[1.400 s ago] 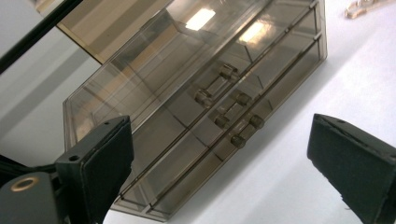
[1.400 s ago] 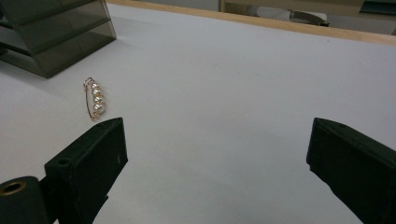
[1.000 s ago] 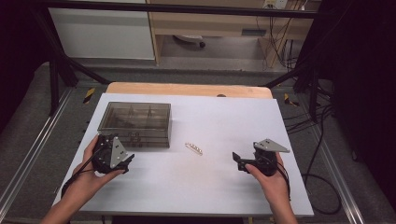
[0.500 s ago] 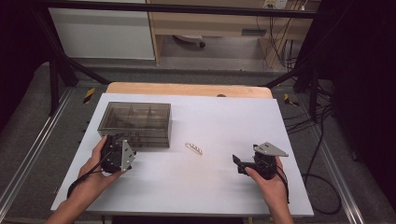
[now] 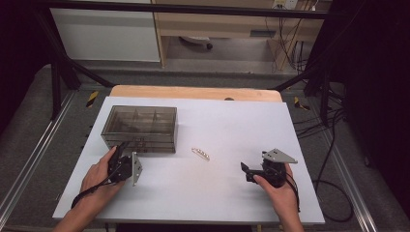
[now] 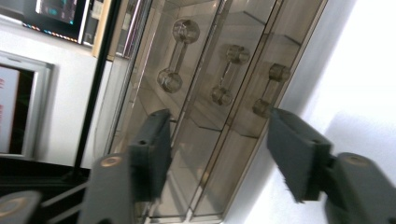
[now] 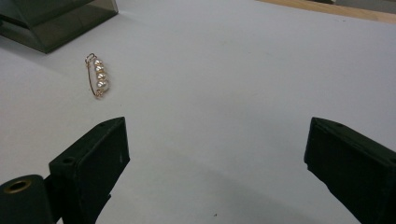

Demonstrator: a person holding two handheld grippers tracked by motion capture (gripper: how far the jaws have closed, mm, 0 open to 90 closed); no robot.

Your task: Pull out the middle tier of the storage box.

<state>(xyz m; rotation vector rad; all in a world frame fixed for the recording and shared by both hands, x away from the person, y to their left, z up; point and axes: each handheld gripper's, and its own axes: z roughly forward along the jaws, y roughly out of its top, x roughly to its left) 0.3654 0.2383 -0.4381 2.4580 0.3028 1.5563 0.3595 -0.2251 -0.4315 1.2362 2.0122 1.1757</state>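
The left gripper point(image 5: 126, 166), jaws half-closing on nothing, faced the drawer box point(image 5: 140, 128), likely for a handle point(image 6: 223, 74); right gripper point(image 5: 247, 170) waited wide beside the pearl pin point(image 5: 200, 153).

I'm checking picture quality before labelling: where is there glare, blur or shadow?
High view: sharp, evenly lit, dark surroundings. Left gripper view: table glares white, drawer box slightly soft. Right gripper view: pearl pin sharp, soft shadow between the near jaws.
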